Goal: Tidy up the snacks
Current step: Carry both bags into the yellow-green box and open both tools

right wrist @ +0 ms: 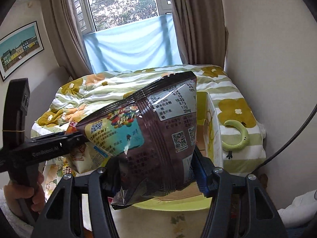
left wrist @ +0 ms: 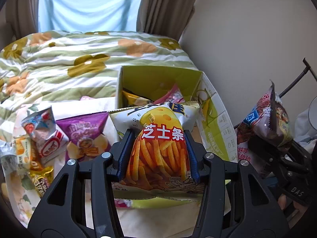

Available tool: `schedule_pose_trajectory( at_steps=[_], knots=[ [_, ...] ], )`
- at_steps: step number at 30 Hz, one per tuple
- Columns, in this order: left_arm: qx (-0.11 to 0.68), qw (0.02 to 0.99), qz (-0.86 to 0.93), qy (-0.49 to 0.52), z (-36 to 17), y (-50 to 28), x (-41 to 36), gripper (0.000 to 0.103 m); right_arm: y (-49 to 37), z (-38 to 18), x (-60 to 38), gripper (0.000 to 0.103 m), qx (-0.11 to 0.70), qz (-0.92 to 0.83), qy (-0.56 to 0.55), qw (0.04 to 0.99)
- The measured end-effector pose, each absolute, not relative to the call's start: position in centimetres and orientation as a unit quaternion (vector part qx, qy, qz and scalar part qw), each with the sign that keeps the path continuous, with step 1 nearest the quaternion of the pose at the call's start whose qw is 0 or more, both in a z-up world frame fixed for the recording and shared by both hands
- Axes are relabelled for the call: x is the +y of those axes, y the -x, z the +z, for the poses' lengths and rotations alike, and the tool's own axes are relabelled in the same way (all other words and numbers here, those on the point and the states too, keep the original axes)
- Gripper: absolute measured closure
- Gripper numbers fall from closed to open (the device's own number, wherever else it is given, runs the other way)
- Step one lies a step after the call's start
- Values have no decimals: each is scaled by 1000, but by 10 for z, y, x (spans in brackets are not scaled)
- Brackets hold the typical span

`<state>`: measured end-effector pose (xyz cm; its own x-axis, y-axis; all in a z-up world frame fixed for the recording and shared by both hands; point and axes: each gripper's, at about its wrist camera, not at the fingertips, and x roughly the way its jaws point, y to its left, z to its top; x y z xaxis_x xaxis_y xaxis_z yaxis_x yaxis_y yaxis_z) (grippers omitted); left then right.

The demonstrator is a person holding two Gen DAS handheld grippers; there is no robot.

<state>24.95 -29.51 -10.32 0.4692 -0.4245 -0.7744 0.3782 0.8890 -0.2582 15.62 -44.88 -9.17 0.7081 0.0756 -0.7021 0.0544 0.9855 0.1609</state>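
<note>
My left gripper (left wrist: 158, 150) is shut on a white and orange bag of cheese sticks (left wrist: 158, 138), held above the near edge of an open green cardboard box (left wrist: 158, 75) that has several snack packs inside. My right gripper (right wrist: 154, 170) is shut on a dark brown snack bag (right wrist: 154, 123), which hangs tilted and hides most of the box (right wrist: 213, 123) behind it. That same brown bag (left wrist: 265, 119) and the right gripper (left wrist: 277, 150) show at the right of the left wrist view. Loose snacks lie left of the box: a purple chip bag (left wrist: 87, 132), a red and white pack (left wrist: 45, 130), gold-wrapped packs (left wrist: 39, 178).
A floral quilt (left wrist: 69, 59) covers the bed behind the box. A wall (left wrist: 247, 39) stands close on the right, with curtains and a window beyond. A green crescent toy (right wrist: 237, 136) rests on the bed right of the box. A hand (right wrist: 23, 194) holds the left gripper's handle.
</note>
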Motion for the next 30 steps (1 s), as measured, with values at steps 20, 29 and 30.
schedule_pose_trajectory(
  at_steps=[20, 29, 30],
  knots=[
    [473, 862, -161, -85, -147, -253, -335, 1, -191, -128, -501, 47, 431, 58, -135, 891],
    [456, 873, -160, -67, -121, -241, -301, 1, -211, -124, -474, 47, 444, 76, -126, 884],
    [456, 873, -159, -67, -120, -240, -298, 1, -215, -128, -471, 47, 449, 75, -124, 882]
  ],
)
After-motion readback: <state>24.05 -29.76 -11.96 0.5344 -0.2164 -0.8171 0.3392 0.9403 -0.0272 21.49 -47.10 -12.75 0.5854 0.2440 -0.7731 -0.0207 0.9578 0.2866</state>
